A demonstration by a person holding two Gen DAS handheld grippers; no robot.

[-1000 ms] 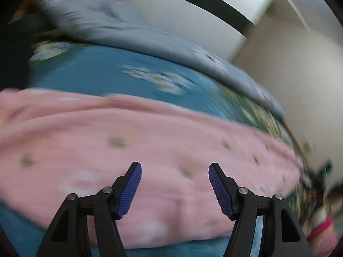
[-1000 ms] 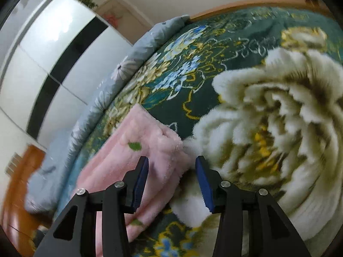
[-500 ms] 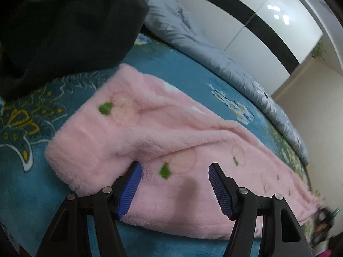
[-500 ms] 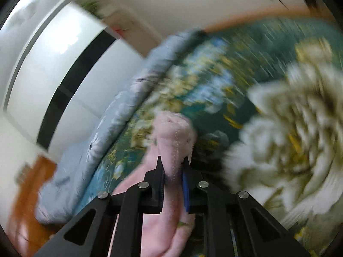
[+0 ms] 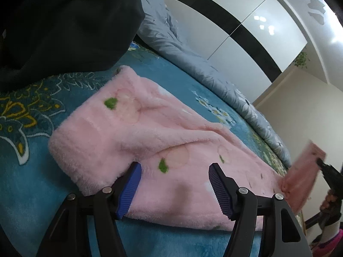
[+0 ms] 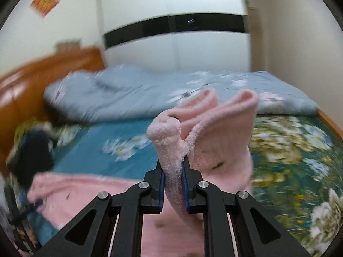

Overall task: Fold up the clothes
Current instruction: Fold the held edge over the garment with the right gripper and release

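Note:
Pink fleece trousers [image 5: 150, 141] with green spots lie stretched across the blue floral bedspread [image 5: 25, 203]. My left gripper [image 5: 174, 189] is open, its blue pads just above the near edge of the waist end, not holding it. My right gripper [image 6: 173, 189] is shut on the leg cuffs of the pink trousers [image 6: 214, 132] and holds them lifted off the bed; in the left wrist view the raised cuff end [image 5: 302, 177] shows at far right with the right gripper [image 5: 328, 171] beside it.
A dark garment pile [image 5: 64, 25] lies at the upper left by the waist end. A grey-blue floral duvet [image 6: 150, 94] runs along the far side of the bed. An orange headboard [image 6: 42, 75] and a white wardrobe [image 6: 175, 17] stand behind.
My right gripper shut on the trouser cuffs and lifted them up off the bed, swinging toward the headboard. My left gripper swung to the waist end and stayed open.

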